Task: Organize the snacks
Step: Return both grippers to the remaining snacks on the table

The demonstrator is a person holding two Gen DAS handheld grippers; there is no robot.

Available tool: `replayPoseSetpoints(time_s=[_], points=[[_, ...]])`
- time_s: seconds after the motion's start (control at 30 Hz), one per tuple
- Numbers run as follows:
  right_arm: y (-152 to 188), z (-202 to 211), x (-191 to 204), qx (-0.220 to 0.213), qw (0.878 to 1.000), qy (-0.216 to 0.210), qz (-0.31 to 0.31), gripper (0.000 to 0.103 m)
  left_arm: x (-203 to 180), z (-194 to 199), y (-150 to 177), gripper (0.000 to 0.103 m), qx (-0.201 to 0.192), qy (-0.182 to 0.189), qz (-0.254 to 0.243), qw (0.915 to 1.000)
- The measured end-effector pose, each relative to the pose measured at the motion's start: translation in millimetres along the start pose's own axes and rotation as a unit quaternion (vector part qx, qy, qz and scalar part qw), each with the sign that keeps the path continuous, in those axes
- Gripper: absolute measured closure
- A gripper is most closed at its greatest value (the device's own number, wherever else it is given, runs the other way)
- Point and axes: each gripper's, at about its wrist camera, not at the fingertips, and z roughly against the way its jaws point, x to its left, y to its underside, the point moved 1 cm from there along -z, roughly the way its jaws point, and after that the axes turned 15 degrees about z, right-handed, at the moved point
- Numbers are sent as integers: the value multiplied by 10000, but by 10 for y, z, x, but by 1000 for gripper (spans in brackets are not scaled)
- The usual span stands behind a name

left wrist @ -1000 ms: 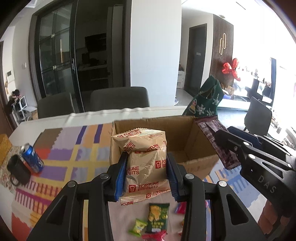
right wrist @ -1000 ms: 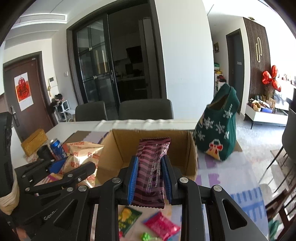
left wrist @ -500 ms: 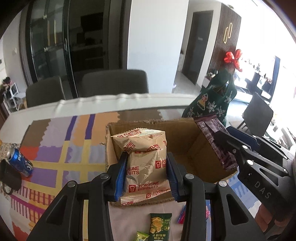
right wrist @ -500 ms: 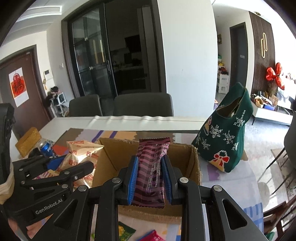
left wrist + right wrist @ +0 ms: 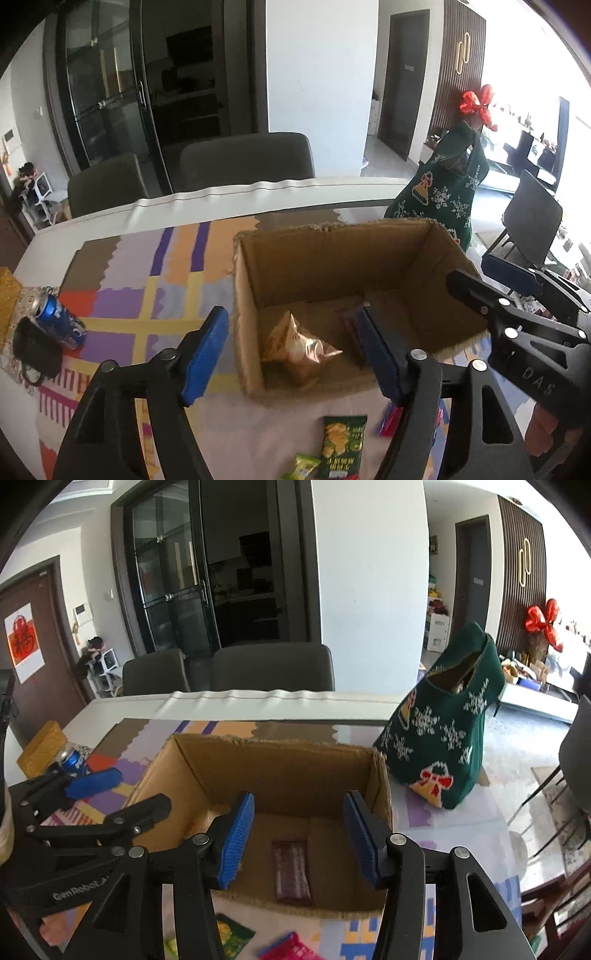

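An open cardboard box (image 5: pixel 332 251) (image 5: pixel 280 764) stands on the patterned tablecloth. A tan biscuit bag (image 5: pixel 299 345) lies on the box floor at the left. A dark maroon snack bar (image 5: pixel 291 870) lies flat on the floor to its right, and shows partly in the left wrist view (image 5: pixel 351 332). My left gripper (image 5: pixel 291 354) is open and empty above the box's near left. My right gripper (image 5: pixel 298 836) is open and empty above the near wall, over the bar. Loose snacks lie in front: a green packet (image 5: pixel 341 445), a small lime packet (image 5: pixel 304 467), a pink packet (image 5: pixel 291 947).
A blue soda can (image 5: pixel 59 321) and a dark mug (image 5: pixel 35 349) sit at the left of the table. A green Christmas stocking bag (image 5: pixel 448 734) stands right of the box. A gold box (image 5: pixel 40 744) is far left. Grey chairs (image 5: pixel 243 162) line the far side.
Both grippers have opened. The biscuit bag and the maroon bar have dropped out of them onto the box floor. Both views have moved closer over the box.
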Motion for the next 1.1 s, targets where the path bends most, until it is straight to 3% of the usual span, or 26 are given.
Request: replayPoseSetpoints(time_s=[0.57,1.1], points=[[552,696,394,-195,9989,-256,341,49,225,726,726,22,-95,59,93,9999],[1219,707,742,482,9957,-711,352,49,436,674,1487,21,667,-43,257,9974]])
